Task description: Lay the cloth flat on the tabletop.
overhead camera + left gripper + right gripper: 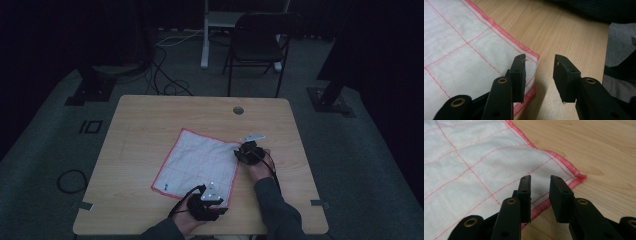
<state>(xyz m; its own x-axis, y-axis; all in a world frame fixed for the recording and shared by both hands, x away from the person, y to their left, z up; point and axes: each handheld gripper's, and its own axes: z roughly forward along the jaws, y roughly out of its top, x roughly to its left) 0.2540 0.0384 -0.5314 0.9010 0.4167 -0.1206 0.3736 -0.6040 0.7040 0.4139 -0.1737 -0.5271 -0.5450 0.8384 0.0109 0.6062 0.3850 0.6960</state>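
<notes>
A white cloth [197,162] with a red hem and red grid lines lies flat on the wooden table [150,115]. My left gripper [212,186] sits at the cloth's near right corner. In the left gripper view it [540,67] is open, one jaw over the cloth [461,50] corner, the other over bare wood. My right gripper [238,153] is at the cloth's far right corner. In the right gripper view it [540,186] stands open just above the hemmed corner of the cloth [474,162], with nothing pinched.
A round cable hole [238,110] lies near the table's far edge. Beyond the table a dark folding chair [257,42] stands on the floor, with cables [165,75] to its left. A coiled cable [70,180] lies left of the table.
</notes>
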